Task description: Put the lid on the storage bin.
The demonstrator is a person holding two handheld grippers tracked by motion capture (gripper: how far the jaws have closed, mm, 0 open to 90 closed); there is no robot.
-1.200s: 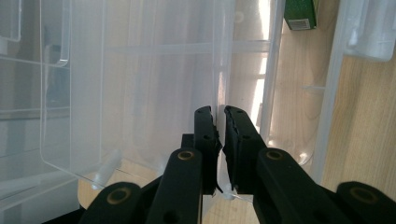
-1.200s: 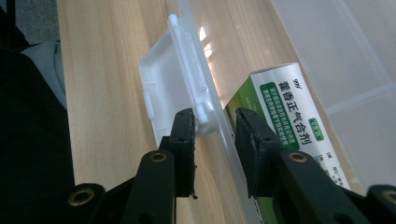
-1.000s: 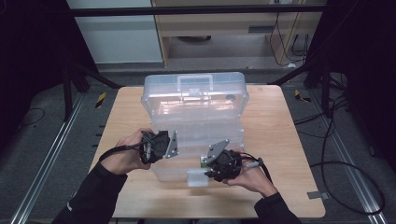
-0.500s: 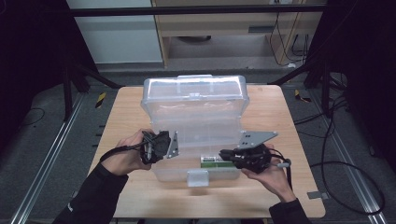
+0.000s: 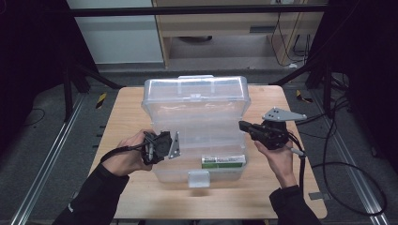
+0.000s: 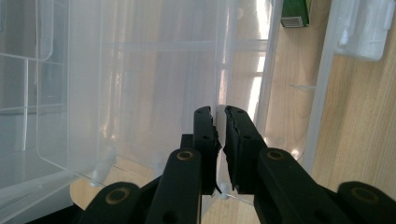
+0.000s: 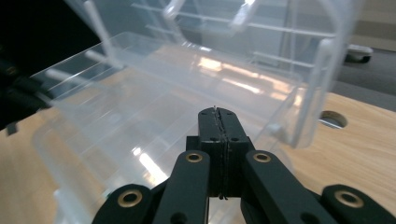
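A clear plastic storage box stands at the middle of the wooden bench, its hinged lid raised upright at the far side and its white latch facing you at the near edge. Inside the open base, a small green-and-white packet lies near the front right corner; the left claw view shows the same packet at its top edge. Your left claw rests at the box's left wall, with your left hand just outside the box. In the left claw view, the left claw has its jaws nearly together, pinching the thin clear wall of the box between them. Your right claw meets the box's right side at its upper rim. In the right claw view, the right claw has its jaws pressed fully together, the transparent box directly ahead; whether they trap any plastic cannot be told.
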